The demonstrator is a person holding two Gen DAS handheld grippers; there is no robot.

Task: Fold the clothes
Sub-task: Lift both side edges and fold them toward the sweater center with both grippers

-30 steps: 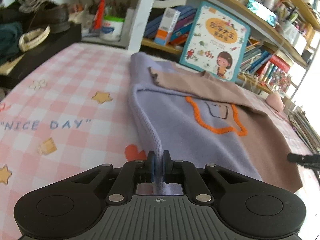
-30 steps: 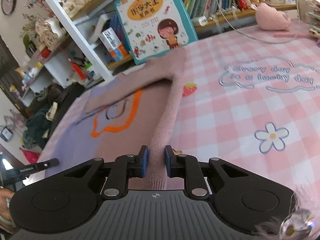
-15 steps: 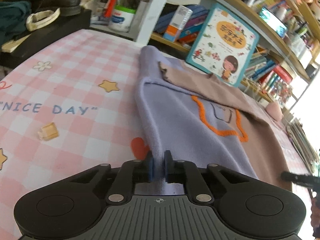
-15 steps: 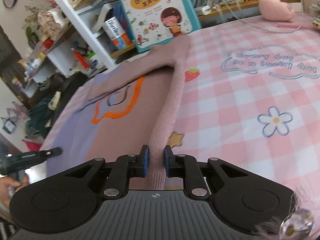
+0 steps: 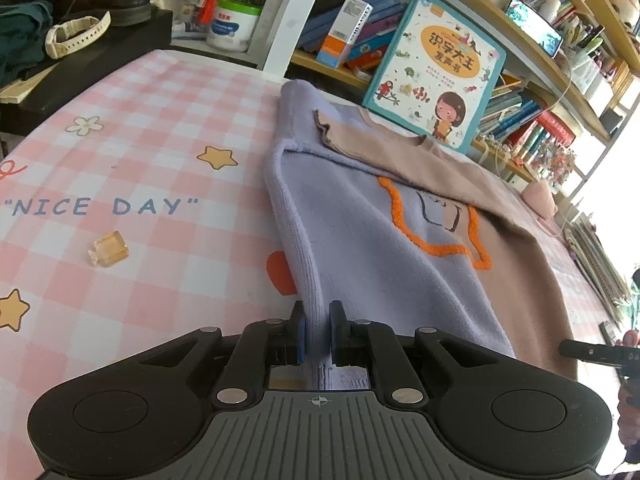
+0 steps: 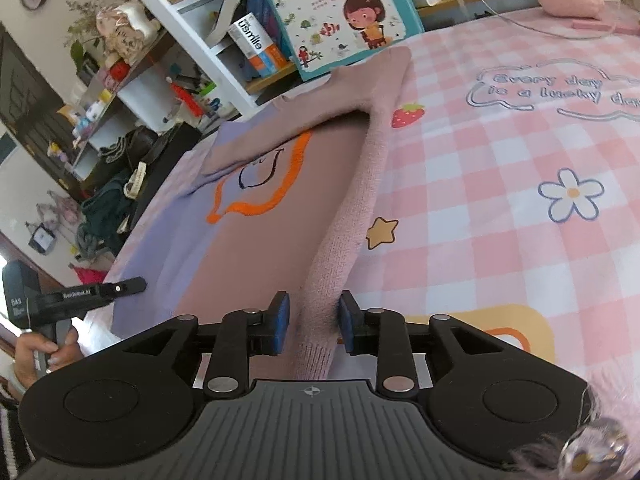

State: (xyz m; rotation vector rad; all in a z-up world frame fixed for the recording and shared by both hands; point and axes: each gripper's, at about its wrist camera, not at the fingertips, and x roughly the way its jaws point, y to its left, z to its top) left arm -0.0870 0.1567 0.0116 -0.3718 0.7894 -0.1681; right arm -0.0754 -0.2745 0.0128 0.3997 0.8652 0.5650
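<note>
The left gripper [image 5: 318,334] pinches the sweater [image 5: 372,248] hem for folding while the right gripper [image 6: 312,326] jaws open, loosening the pink edge between them.

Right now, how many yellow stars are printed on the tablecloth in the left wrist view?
2: one star left of the sweater's shoulder, one star at the left edge. The sweater may hide more.

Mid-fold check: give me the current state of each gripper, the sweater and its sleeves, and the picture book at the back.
left gripper: shut on the purple hem edge.
right gripper: jaws opening, pink hem edge between them, pads clear of it.
sweater: lying flat on the checked cloth, front up.
pink sleeve: folded across the chest.
purple sleeve: folded in along the side.
picture book: closed, propped upright against the shelf.
</note>
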